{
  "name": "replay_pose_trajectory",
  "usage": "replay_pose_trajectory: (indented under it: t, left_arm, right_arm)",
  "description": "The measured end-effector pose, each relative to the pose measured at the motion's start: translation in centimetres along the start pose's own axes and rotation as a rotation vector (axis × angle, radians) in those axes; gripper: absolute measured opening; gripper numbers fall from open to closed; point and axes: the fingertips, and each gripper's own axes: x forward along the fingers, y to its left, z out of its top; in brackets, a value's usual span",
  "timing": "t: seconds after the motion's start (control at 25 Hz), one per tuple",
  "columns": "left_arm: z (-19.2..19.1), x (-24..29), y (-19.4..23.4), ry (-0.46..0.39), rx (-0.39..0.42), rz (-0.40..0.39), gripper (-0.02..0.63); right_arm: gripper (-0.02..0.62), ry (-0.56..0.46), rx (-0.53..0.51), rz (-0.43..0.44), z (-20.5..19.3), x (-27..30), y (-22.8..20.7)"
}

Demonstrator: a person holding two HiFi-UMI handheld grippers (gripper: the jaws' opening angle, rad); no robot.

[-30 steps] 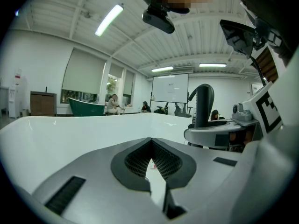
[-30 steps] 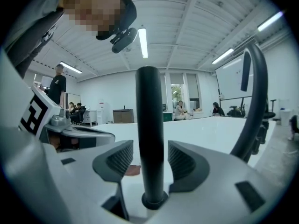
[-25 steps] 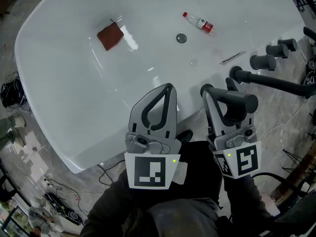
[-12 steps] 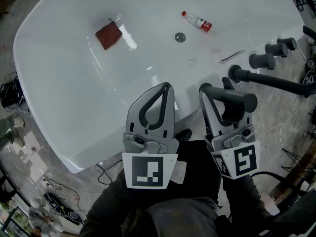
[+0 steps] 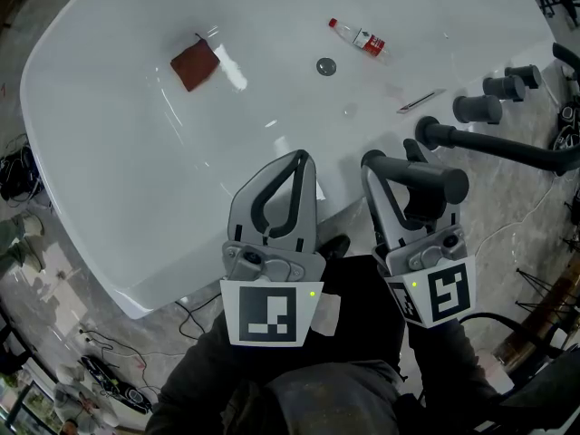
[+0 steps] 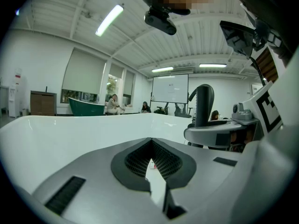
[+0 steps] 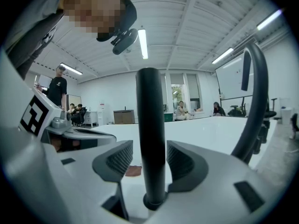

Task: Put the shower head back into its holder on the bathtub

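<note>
A black shower head [image 5: 424,183] lies across my right gripper [image 5: 399,175] at the near rim of the white bathtub [image 5: 136,152]. In the right gripper view its black shaft [image 7: 150,139] stands upright between the ribbed pads [image 7: 120,158], with a gap on each side. These jaws have just been opening and do not press on the shaft. A black hose [image 7: 256,101] curves at the right. Whether the head sits in a holder I cannot tell. My left gripper [image 5: 304,159] hangs beside it, shut and empty, its tips [image 6: 150,143] over the tub rim.
Black tap fittings [image 5: 478,109] and a long black spout [image 5: 507,148] stand on the floor at the tub's right. In the tub lie a red-brown cloth [image 5: 193,63], a small bottle [image 5: 359,37], a drain [image 5: 325,66] and a thin metal piece [image 5: 420,101]. Cables [image 5: 18,166] lie at the left.
The head view has drifted slightly, so the tub's contents sit a little higher and further left. Both grippers keep their place at the rim, with the shower head still between the right jaws.
</note>
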Motion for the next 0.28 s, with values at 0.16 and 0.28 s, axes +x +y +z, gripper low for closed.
replay_pose_trajectory:
  t: [0.16,0.28]
  left_arm:
    - [0.07,0.04,0.12,-0.003,-0.004,0.002,0.002]
    - [0.0,0.02,0.22,0.001,-0.008,0.004,0.0]
  right_arm:
    - [0.229,-0.001,-0.001,0.003,0.06,0.08,0.12]
    - [0.229,0.0,-0.001,0.003,0.05,0.13,0.19]
